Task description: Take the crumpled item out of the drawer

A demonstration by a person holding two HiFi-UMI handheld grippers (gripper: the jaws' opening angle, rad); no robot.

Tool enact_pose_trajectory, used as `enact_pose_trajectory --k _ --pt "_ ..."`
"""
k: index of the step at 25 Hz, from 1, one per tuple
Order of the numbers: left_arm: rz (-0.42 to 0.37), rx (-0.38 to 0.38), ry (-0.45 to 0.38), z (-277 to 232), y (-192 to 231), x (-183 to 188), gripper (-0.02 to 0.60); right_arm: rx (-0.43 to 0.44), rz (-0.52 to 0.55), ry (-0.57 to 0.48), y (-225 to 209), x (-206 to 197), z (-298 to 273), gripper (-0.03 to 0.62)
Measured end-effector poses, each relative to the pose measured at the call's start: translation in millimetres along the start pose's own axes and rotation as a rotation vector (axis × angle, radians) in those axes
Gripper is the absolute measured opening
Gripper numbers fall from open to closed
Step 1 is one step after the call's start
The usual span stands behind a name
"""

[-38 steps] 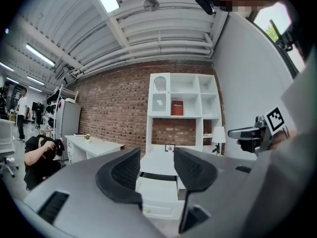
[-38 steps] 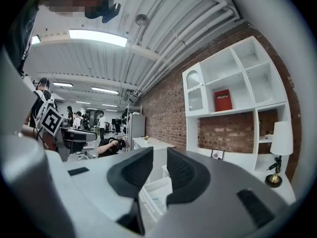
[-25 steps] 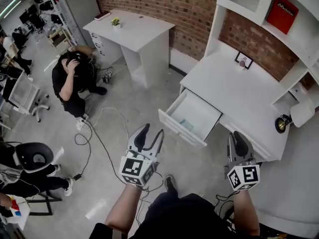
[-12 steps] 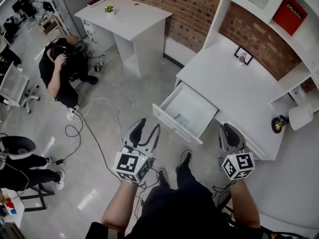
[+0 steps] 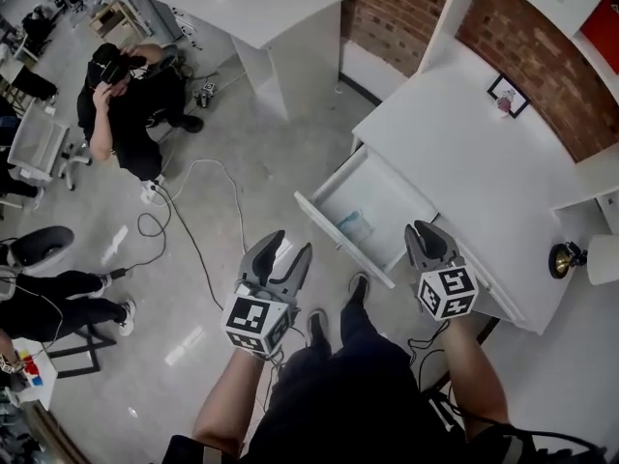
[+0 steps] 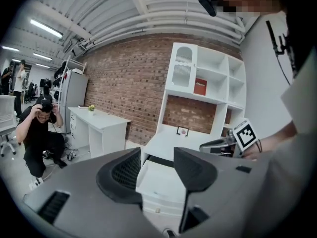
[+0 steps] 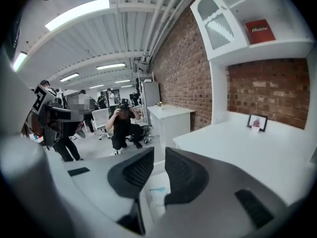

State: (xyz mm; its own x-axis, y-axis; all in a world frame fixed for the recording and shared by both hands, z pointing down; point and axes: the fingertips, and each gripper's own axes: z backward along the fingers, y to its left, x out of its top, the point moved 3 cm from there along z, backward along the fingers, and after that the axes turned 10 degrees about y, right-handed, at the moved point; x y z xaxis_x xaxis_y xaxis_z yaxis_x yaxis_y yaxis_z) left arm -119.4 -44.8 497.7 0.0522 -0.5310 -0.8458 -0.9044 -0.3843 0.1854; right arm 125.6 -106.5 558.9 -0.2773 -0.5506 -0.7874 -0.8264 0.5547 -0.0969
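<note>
The white drawer [image 5: 334, 222] stands pulled out of the white desk [image 5: 464, 172]. A pale, blue-tinted crumpled item [image 5: 355, 226] lies inside, near the front; it also shows as the crumpled item [image 7: 157, 191] between the right jaws' line of sight. My left gripper [image 5: 288, 249] hangs open over the floor, left of the drawer front. My right gripper [image 5: 426, 230] hovers by the drawer's right side at the desk edge; its jaws have just been closing a little, and a narrow gap remains with nothing between them.
A person [image 5: 126, 104] crouches on the floor at the left, with cables [image 5: 193, 220] trailing toward my feet. A second white desk [image 5: 261, 17] stands behind. A small picture frame [image 5: 507, 97] and a lamp [image 5: 566, 257] sit on the desk. An office chair [image 5: 39, 245] is far left.
Both grippers have come forward and down toward the drawer. The right gripper moved furthest and now sits beside the drawer. The drawer looms larger in the head view.
</note>
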Motion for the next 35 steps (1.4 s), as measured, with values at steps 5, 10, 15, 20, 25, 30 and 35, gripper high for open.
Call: enact_pose_trajectory --k 5,10,15,20,25,30,35 --pt "0.01 0.039 0.118 -49 0 -20 0.193 0.092 0.002 0.096 -37 -25 -70 0.084" --pt "0.055 0.081 0.175 -77 6 -38 0.193 0.182 0.063 0.226 -50 -63 -135 0.084" --pt "0.098 0.104 0.227 -89 17 -60 0.193 0.243 0.085 0.417 -50 -128 -197 0.093" --pt "0.124 0.101 0.28 -98 30 -82 0.193 0.307 0.1 0.585 -40 -183 -242 0.107" --pt "0.167 0.094 0.313 -103 45 -103 0.193 0.343 0.181 0.685 -22 -208 -273 0.118" --pt "0.191 0.088 0.325 -108 59 -114 0.193 0.347 0.165 0.789 -15 -232 -296 0.141" --pt "0.195 0.079 0.326 -102 70 -113 0.193 0.324 0.193 0.886 -11 -249 -296 0.128"
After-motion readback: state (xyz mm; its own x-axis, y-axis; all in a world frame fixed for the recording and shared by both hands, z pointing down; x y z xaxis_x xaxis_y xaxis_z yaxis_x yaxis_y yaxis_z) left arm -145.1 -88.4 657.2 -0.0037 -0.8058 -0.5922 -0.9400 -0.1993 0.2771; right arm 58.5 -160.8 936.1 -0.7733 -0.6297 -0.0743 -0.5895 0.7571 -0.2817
